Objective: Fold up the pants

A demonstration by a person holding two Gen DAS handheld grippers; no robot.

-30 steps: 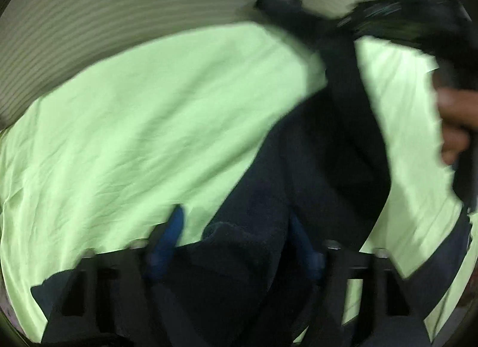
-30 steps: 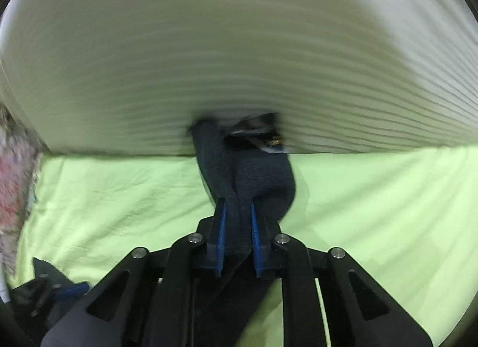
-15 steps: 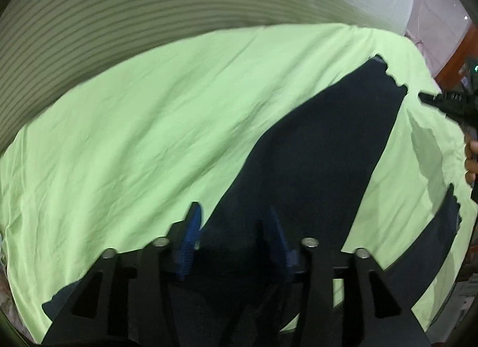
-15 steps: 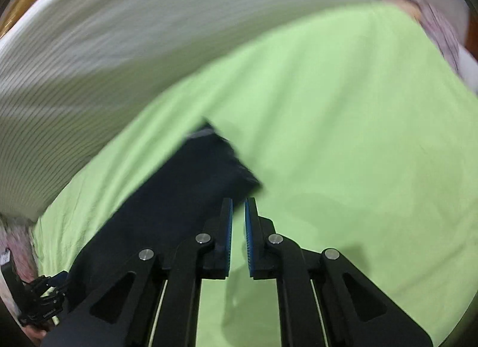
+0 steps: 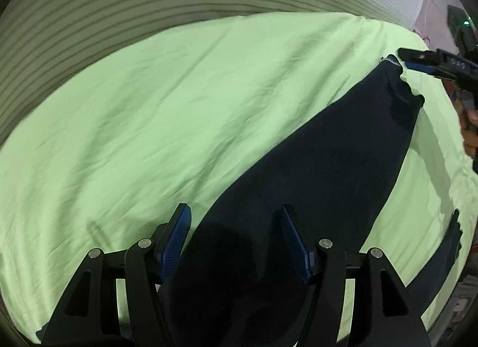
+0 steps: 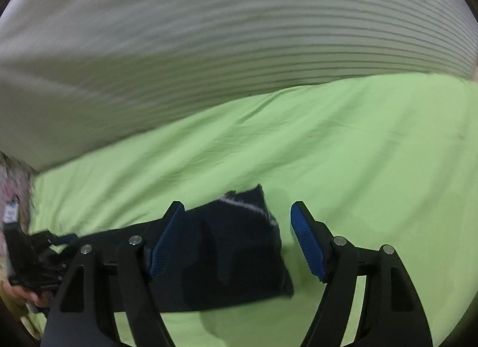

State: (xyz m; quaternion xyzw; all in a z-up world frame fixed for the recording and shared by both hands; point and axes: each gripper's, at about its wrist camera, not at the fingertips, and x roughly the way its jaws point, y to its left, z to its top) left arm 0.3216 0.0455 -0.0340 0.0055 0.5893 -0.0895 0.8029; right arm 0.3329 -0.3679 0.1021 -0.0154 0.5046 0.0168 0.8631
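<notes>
Dark navy fabric pants (image 5: 328, 173) lie spread flat on a light green bed sheet (image 5: 179, 114), running as a long band from below the left gripper (image 5: 234, 239) toward the far right of its view. Blue ribbed fingers (image 5: 176, 239) of the left gripper stand wide apart, with the near end of the pants lying between and beneath them; neither finger is seen pressing the cloth. At the far end of the band a wavy hem edge sits just beside the tips of the right gripper (image 5: 418, 58), seen from the left wrist as a dark tool with a hand behind it.

From the right wrist, the right gripper (image 6: 237, 239) is also spread wide, its blue fingers (image 6: 307, 245) held above the sheet. The hem end of the pants (image 6: 233, 251), with a thin pale stitched line, lies between the fingers and nearer the left one, apart from the right one. Behind the bed rises a pale ribbed wall (image 6: 239, 48). The left gripper (image 6: 44, 257) shows at the lower left edge.
</notes>
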